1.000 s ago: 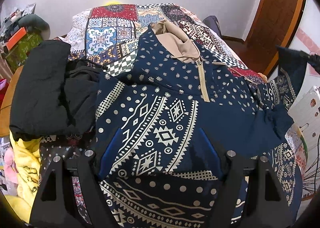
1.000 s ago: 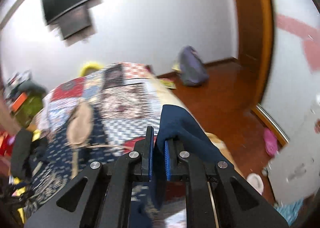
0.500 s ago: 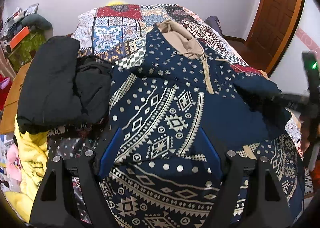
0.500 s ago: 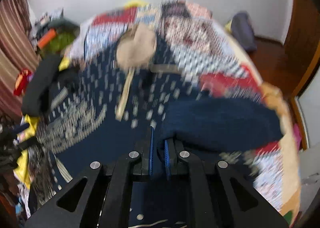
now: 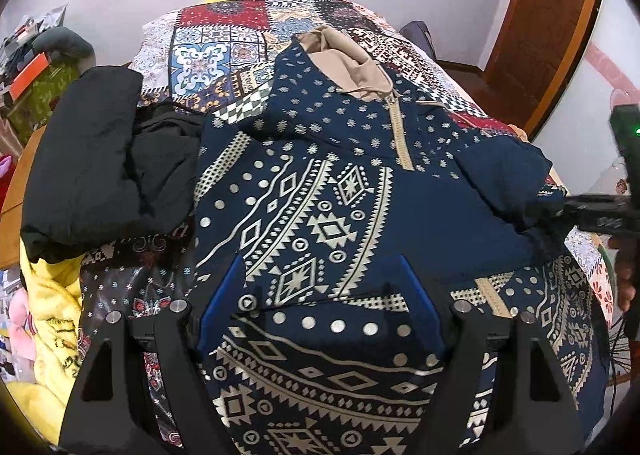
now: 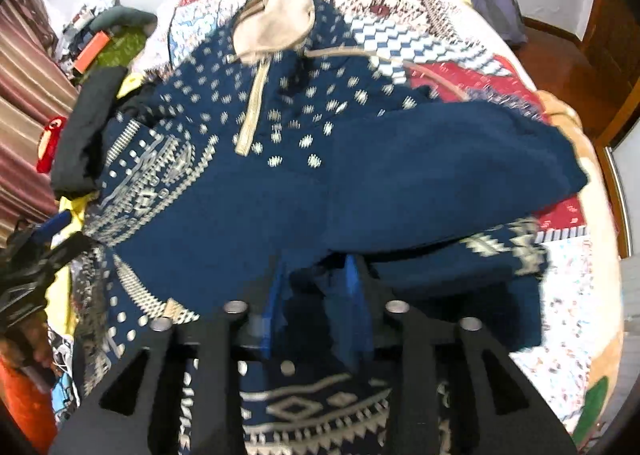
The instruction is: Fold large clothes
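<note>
Hoodie (image 5: 320, 191) lies spread flat on the bed (image 5: 224, 35), on top of a patchwork quilt. It is dark blue with cream dots and zigzag shapes. Its tan hood (image 5: 344, 63) points to 12 o'clock, and a tan zip (image 5: 402, 135) runs down from the hood. One sleeve (image 5: 508, 179) is folded over the chest, coming in from 3 o'clock. In the right wrist view the same sleeve (image 6: 420, 183) lies across the middle of the hoodie (image 6: 224, 207).

The left gripper (image 5: 320, 295) hangs over the bottom part of the hoodie, at 6 o'clock. Its fingers (image 5: 218, 295) are wide apart and hold nothing; the cloth just lies under them.

The right gripper (image 6: 314, 295) is at the sleeve end, at 3 o'clock in the left view. Its fingers (image 6: 354, 283) are opening. A bit of blue cloth is between them, but they do not squeeze it. This view is a little blurry.

A black jacket (image 5: 92, 159) is bunched up at 9 o'clock, just beside the hoodie. Yellow cloth (image 5: 48, 311) sits at 8 o'clock, at the edge of the bed. A brown door (image 5: 548, 27) stands at 2 o'clock.
</note>
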The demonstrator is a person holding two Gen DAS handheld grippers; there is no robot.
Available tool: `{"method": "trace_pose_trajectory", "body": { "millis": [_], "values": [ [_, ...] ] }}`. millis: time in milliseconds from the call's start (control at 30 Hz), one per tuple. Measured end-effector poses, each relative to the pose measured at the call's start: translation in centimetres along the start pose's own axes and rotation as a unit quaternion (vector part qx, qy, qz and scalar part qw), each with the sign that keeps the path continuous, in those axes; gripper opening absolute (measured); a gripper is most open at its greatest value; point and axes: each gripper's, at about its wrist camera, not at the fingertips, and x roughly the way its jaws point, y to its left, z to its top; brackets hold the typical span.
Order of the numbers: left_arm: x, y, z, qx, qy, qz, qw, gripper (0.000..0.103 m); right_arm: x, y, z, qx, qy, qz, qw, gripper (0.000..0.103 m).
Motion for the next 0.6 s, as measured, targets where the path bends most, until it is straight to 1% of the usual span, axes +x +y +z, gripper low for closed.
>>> {"method": "trace_pose_trajectory", "body": {
  "millis": [33, 100, 233, 367, 433, 600],
  "values": [
    [0.0, -0.1, 0.1, 0.001, 0.000, -0.001, 1.0000, 0.077, -0.8, -0.2, 0.0, 0.000, -0.011, -0.004, 1.000, 0.046],
    [0.2, -0.4, 0.4, 0.003, -0.001, -0.003, 1.0000, 0.077, -2.6, -0.9, 0.0, 0.006, -0.040, -0.011, 0.999, 0.049],
    [0.4, -1.0, 0.8, 0.007, -0.001, -0.007, 0.9999, 0.077, -5.2, -3.6, 0.6, 0.048, -0.078, -0.019, 0.996, 0.051],
    [0.6, -1.3, 1.0, 0.008, -0.001, -0.011, 0.9999, 0.077, -6.3, -7.2, 1.1, 0.116, -0.112, -0.034, 0.986, 0.053],
    [0.8, -1.4, 1.0, 0.009, 0.000, -0.011, 0.9999, 0.077, -6.2, -8.8, 1.2, 0.143, -0.113, -0.043, 0.982, 0.053],
    [1.4, -1.2, 0.9, 0.004, 0.008, -0.010, 0.9999, 0.077, -3.6, -12.6, 1.0, 0.217, -0.086, -0.030, 0.972, 0.053]
  ]
}}
